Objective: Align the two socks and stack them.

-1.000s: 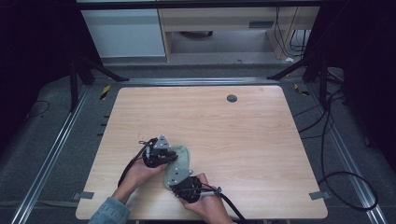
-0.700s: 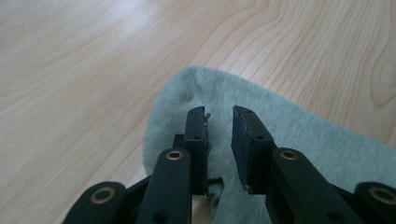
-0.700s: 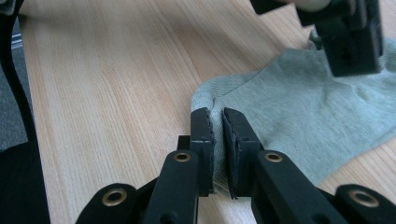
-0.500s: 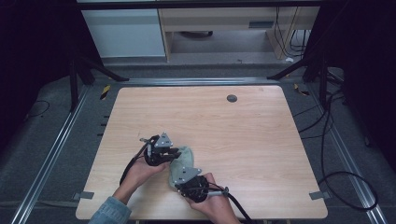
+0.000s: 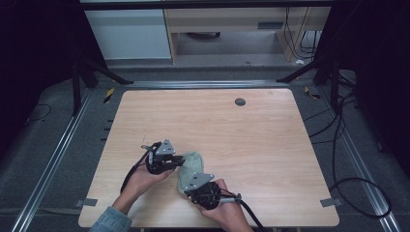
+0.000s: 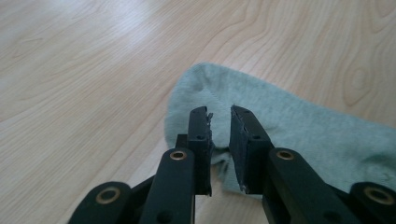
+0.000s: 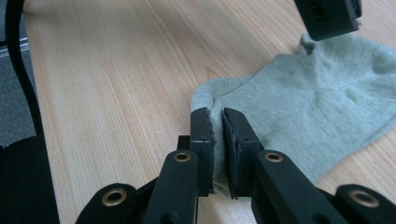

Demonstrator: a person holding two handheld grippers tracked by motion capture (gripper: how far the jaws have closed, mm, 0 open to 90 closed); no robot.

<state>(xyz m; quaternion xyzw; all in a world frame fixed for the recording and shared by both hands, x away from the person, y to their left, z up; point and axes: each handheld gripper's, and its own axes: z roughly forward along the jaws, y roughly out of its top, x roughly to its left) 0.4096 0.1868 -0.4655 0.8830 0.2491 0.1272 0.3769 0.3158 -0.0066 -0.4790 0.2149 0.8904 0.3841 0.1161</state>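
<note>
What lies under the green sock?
Bare wooden table borders the sock on every side. Whatever sits beneath the fabric itself is covered and cannot be seen.

High view: fixed cam above the person's side, facing fwd and down, far enough to take in the whole wooden table [image 5: 270, 145]. Left gripper view rides low, looking along its jaws, v. close to the pale green sock [image 6: 303, 126]; right gripper view likewise, from the sock's other end. All 3 share sock + tabletop near the front edge.

Pale green sock [image 5: 189, 166], crumpled, near table's front edge.
</note>
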